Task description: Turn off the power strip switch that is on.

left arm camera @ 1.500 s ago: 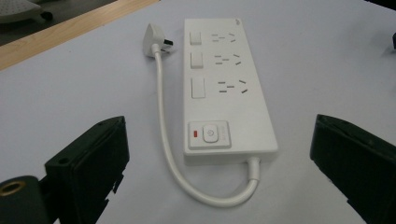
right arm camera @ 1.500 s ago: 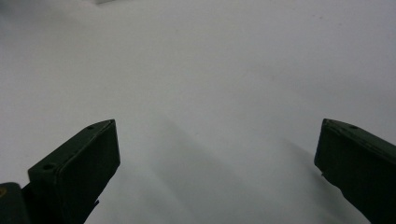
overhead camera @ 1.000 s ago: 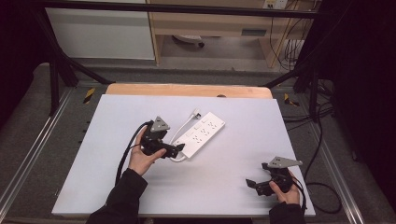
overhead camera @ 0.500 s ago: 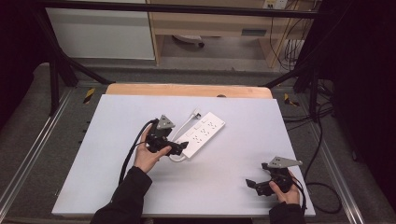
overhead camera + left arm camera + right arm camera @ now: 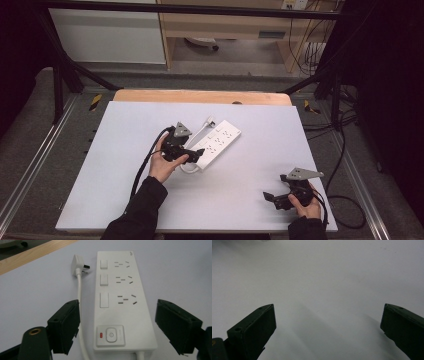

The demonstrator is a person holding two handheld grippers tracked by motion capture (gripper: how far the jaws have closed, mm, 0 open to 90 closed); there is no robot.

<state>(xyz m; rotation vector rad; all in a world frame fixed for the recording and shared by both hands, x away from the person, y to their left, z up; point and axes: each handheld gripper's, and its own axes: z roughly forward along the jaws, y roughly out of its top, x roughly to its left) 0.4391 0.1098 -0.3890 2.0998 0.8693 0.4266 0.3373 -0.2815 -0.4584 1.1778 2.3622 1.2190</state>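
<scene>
The left gripper (image 5: 116, 326) has just been closing, jaws astride the near end of the white power strip (image 5: 122, 297) mid-table, not yet pressing; its cord (image 5: 79, 292) seems beside one jaw and might get pinched; the right gripper (image 5: 328, 325) gapes wide, empty.

The right gripper (image 5: 328, 332) looks along its two black jaws, which rise from the bottom corners and stand wide apart with nothing between them. Beyond and beneath them lies the pale grey-white table top (image 5: 324, 282), bare and smooth, crossed by soft diagonal shadows running away from the jaws
</scene>
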